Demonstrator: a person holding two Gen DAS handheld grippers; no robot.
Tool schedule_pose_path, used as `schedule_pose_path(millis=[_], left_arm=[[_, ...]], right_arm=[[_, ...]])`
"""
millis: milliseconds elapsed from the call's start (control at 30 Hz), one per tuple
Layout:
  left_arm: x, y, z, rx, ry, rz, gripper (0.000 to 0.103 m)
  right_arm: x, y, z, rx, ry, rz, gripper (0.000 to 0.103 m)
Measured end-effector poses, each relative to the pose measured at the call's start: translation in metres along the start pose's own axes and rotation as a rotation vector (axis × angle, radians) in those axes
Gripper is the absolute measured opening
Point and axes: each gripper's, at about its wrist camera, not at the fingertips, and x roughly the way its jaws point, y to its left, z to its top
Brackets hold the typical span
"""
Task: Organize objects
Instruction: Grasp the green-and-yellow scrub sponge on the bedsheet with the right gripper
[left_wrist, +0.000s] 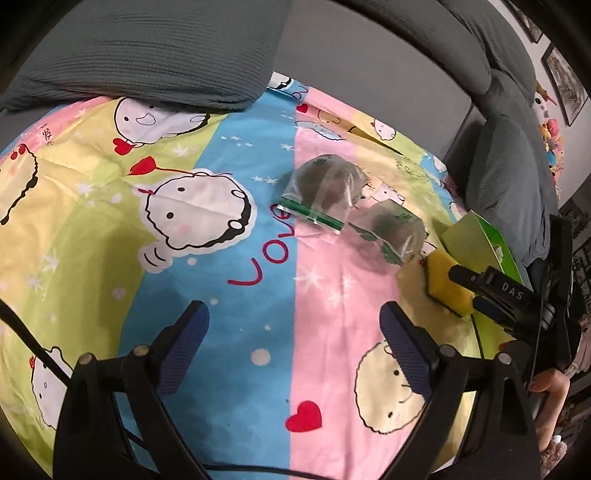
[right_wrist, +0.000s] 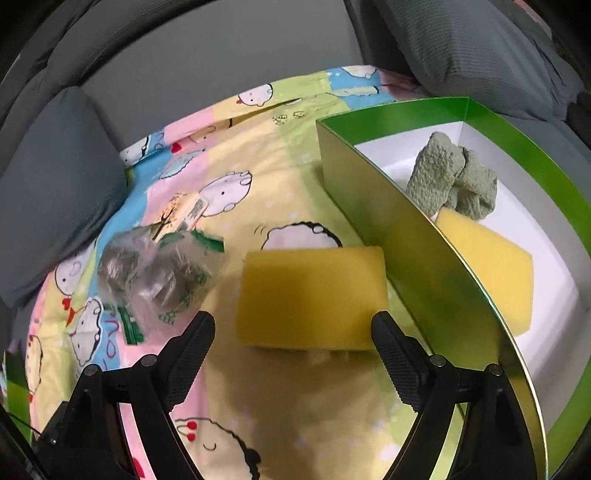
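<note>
A yellow sponge (right_wrist: 312, 297) lies on the cartoon bedsheet just beyond my right gripper (right_wrist: 293, 345), whose jaws stand wide apart on either side of its near edge without touching it. The sponge (left_wrist: 445, 282) also shows at the right of the left wrist view, partly behind the right gripper's fingers (left_wrist: 491, 291). Two clear zip bags (left_wrist: 332, 195) with dark contents lie side by side ahead of my left gripper (left_wrist: 295, 334), which is open over bare sheet. The bags (right_wrist: 159, 269) sit left of the sponge. A green box (right_wrist: 402, 236) holds another yellow sponge (right_wrist: 487, 258) and a green cloth (right_wrist: 447, 177).
Grey pillows (left_wrist: 147, 55) lie at the head of the bed and another grey cushion (right_wrist: 55, 192) along its side. The green box (left_wrist: 476, 240) stands at the sheet's right edge. A person's hand (left_wrist: 550, 384) shows at the far right. Framed pictures (left_wrist: 565, 85) hang on the wall.
</note>
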Motion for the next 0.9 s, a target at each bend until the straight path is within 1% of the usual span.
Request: schedule_pose_path(millis=[100,200,333,400,433,467,500,533,567,600,633,667,767,833,867,900], left_arm=[[0.004,0.004,0.004,-0.023,-0.002,-0.011,0.093],[0.006,0.005,0.008,-0.036,-0.004,-0.015,0.093],[0.009,0.005,0.014,-0.044,-0.005,-0.018,0.093],[0.010,0.005,0.016,-0.049,-0.008,-0.019,0.093],[0.010,0.006,0.017,-0.053,-0.009,-0.020,0.093],[0.011,0.007,0.017,-0.057,-0.009,-0.020,0.093],[0.011,0.007,0.018,-0.061,-0.008,-0.020,0.093],[0.012,0.007,0.018,-0.066,-0.007,-0.022,0.093],[0.012,0.008,0.019,-0.069,-0.007,-0.024,0.093],[0.012,0.008,0.020,-0.073,-0.007,-0.025,0.093],[0.011,0.009,0.020,-0.078,-0.009,-0.027,0.093],[0.011,0.009,0.021,-0.084,-0.012,-0.029,0.093],[0.007,0.011,0.022,-0.100,-0.021,-0.042,0.093],[0.005,0.012,0.024,-0.109,-0.029,-0.040,0.093],[0.004,0.013,0.024,-0.111,-0.033,-0.037,0.093],[0.004,0.013,0.024,-0.112,-0.036,-0.035,0.093]], right_arm=[[0.004,0.005,0.001,-0.022,-0.006,-0.072,0.087],[0.008,0.007,0.004,-0.025,-0.006,-0.113,0.088],[0.017,0.007,0.006,-0.020,-0.015,-0.191,0.088],[0.019,0.007,0.006,-0.022,-0.013,-0.213,0.087],[0.020,0.006,0.006,-0.021,-0.015,-0.223,0.084],[0.019,0.005,0.006,-0.020,-0.019,-0.240,0.074],[0.018,0.003,0.005,-0.019,-0.022,-0.261,0.062],[0.018,0.001,0.006,-0.018,-0.021,-0.278,0.055],[0.017,-0.002,0.005,-0.016,-0.020,-0.284,0.045],[0.016,-0.004,0.005,-0.014,-0.020,-0.286,0.036],[0.014,-0.007,0.005,-0.009,-0.021,-0.285,0.033],[0.013,-0.009,0.005,-0.003,-0.017,-0.268,0.031],[0.004,-0.007,0.003,-0.002,-0.010,-0.151,0.031],[-0.003,0.002,0.000,-0.022,-0.008,-0.075,0.031],[-0.006,0.008,-0.002,-0.030,0.000,-0.026,0.031],[-0.009,0.014,-0.004,-0.031,0.016,0.048,0.031]])
